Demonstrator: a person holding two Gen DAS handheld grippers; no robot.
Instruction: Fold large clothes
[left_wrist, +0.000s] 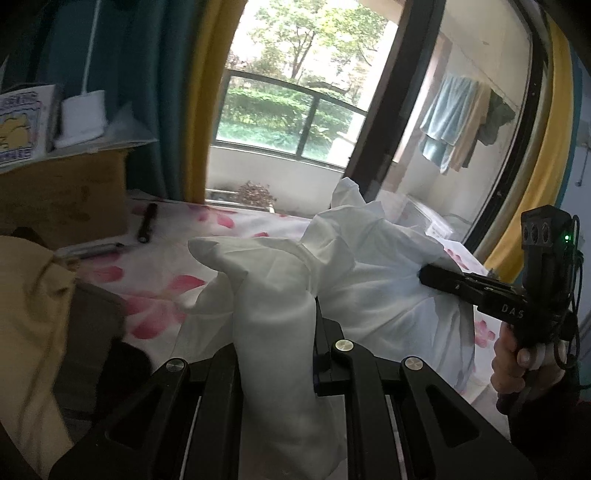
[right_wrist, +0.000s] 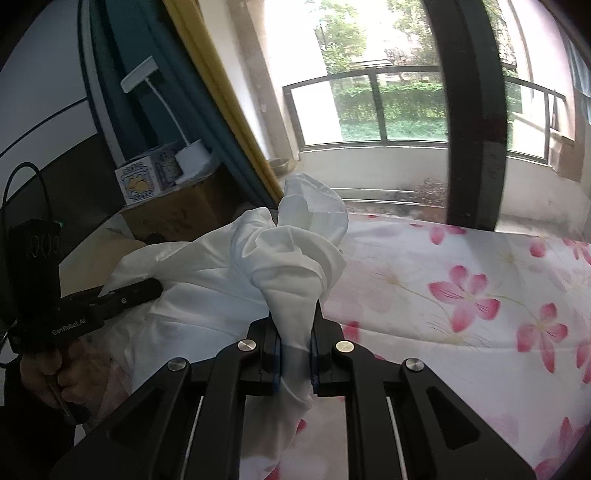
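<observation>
A large white garment (left_wrist: 369, 280) hangs bunched between both grippers above a bed with a pink flower sheet (left_wrist: 147, 288). My left gripper (left_wrist: 277, 332) is shut on a thick fold of the cloth that fills its jaws. My right gripper (right_wrist: 295, 332) is shut on another bunch of the garment (right_wrist: 207, 280), with cloth sticking up above its fingers. In the left wrist view the right gripper (left_wrist: 424, 275) pinches the cloth from the right. In the right wrist view the left gripper (right_wrist: 157, 286) pinches it from the left.
A cardboard box (left_wrist: 62, 199) with a small printed box (left_wrist: 22, 125) and a white lamp base (left_wrist: 83, 118) stands at the bed's far left. A dark pen-like object (left_wrist: 147, 223) lies on the sheet. A beige cloth (left_wrist: 29, 332) lies at left. A window and balcony (left_wrist: 291, 122) are behind.
</observation>
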